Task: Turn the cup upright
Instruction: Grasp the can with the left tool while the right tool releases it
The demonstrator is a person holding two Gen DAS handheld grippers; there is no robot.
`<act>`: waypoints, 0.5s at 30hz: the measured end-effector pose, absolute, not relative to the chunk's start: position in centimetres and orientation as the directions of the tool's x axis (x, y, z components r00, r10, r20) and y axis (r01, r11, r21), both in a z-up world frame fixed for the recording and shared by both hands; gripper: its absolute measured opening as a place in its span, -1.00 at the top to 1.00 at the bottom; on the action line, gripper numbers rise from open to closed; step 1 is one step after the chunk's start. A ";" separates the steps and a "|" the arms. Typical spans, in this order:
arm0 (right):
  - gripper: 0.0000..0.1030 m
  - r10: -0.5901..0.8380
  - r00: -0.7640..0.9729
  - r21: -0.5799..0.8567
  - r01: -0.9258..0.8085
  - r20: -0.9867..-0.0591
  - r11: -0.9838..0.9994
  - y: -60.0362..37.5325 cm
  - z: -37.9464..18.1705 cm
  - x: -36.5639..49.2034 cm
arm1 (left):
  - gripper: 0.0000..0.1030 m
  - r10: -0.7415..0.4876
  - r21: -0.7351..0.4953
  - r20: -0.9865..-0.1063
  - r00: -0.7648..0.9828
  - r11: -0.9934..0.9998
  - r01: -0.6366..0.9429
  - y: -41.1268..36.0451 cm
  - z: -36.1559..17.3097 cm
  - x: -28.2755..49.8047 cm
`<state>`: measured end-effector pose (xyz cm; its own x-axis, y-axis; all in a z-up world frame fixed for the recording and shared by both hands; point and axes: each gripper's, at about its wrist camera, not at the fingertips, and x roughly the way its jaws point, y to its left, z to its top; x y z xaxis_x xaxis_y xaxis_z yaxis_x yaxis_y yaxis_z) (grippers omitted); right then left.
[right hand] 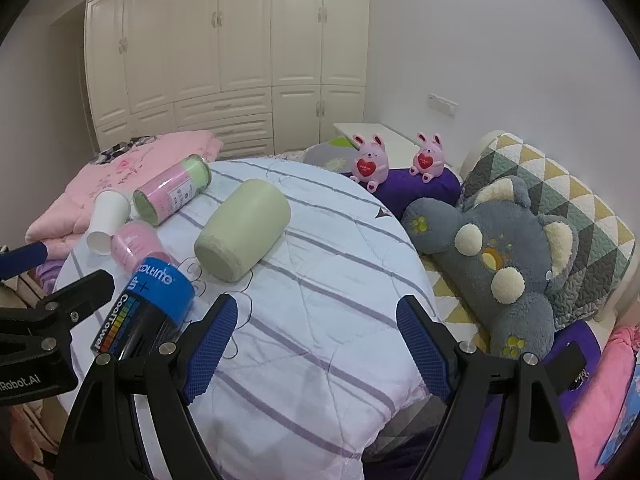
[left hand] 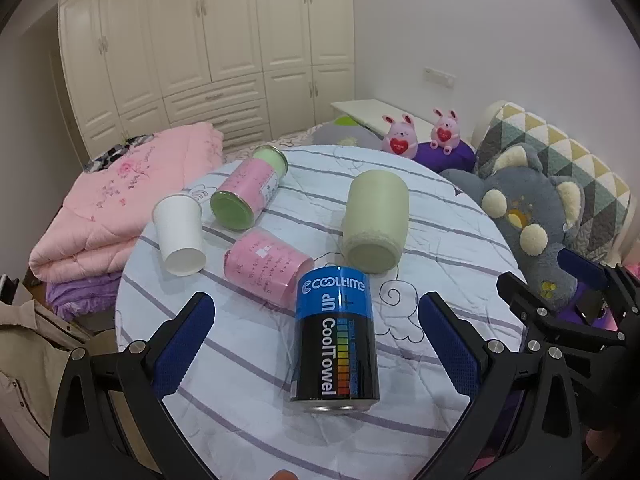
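A white paper cup (left hand: 179, 236) lies on its side at the far left of the round table (left hand: 440, 240), mouth toward me; it also shows in the right wrist view (right hand: 107, 221). Around it lie a pink-and-green canister (left hand: 250, 184), a pink cup (left hand: 267, 266), a pale green cylinder (left hand: 376, 224) and a blue-and-black CoolTowel can (left hand: 337, 336). My left gripper (left hand: 316, 344) is open, its fingers on either side of the CoolTowel can without touching it. My right gripper (right hand: 316, 344) is open and empty above the striped cloth (right hand: 320, 280).
A folded pink quilt (left hand: 120, 208) lies left of the table. A grey plush toy (right hand: 500, 264), a patterned cushion (right hand: 560, 200) and two pink bunny toys (right hand: 370, 162) sit to the right. White wardrobes (left hand: 200, 40) line the back wall.
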<state>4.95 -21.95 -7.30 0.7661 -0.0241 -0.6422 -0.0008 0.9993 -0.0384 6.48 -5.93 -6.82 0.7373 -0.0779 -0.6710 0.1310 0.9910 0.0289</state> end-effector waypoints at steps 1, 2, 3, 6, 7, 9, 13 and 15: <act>-0.62 -0.021 0.763 -0.036 -0.003 -0.645 0.999 -22.0 -7.4 5.1 | -1.00 -0.076 0.030 -0.677 0.732 0.991 0.131 -6.0 -7.0 6.7; -0.62 -0.018 0.761 -0.034 -0.005 -0.648 0.999 -22.0 -7.5 5.3 | -1.00 -0.070 0.035 -0.686 0.724 0.991 0.129 -6.0 -7.3 7.0; -0.62 -0.018 0.760 -0.033 -0.004 -0.649 0.999 -22.1 -7.6 5.4 | -1.00 -0.063 0.041 -0.700 0.712 0.991 0.128 -6.1 -7.6 7.4; -0.62 -0.013 0.751 -0.031 -0.009 -0.661 0.999 -22.1 -8.1 5.9 | -1.00 -0.060 0.037 -0.722 0.690 0.991 0.125 -6.1 -8.3 8.1; -0.62 -0.012 0.748 -0.029 -0.010 -0.664 1.000 -22.1 -8.3 6.0 | -1.00 -0.056 0.037 -0.731 0.680 0.992 0.121 -6.1 -8.6 8.3; -0.62 -0.009 0.742 -0.027 -0.013 -0.671 1.000 -22.1 -8.6 6.4 | -1.00 -0.048 0.035 -0.752 0.657 0.993 0.113 -6.2 -9.2 9.0; -0.62 -0.002 0.728 -0.023 -0.020 -0.685 1.000 -22.2 -9.3 7.2 | -1.00 -0.040 0.023 -0.795 0.605 0.995 0.097 -6.1 -10.7 10.4; -0.62 -0.001 0.722 -0.027 -0.024 -0.692 0.999 -22.2 -9.6 7.6 | -1.00 -0.043 0.011 -0.814 0.580 0.996 0.090 -6.1 -11.4 11.0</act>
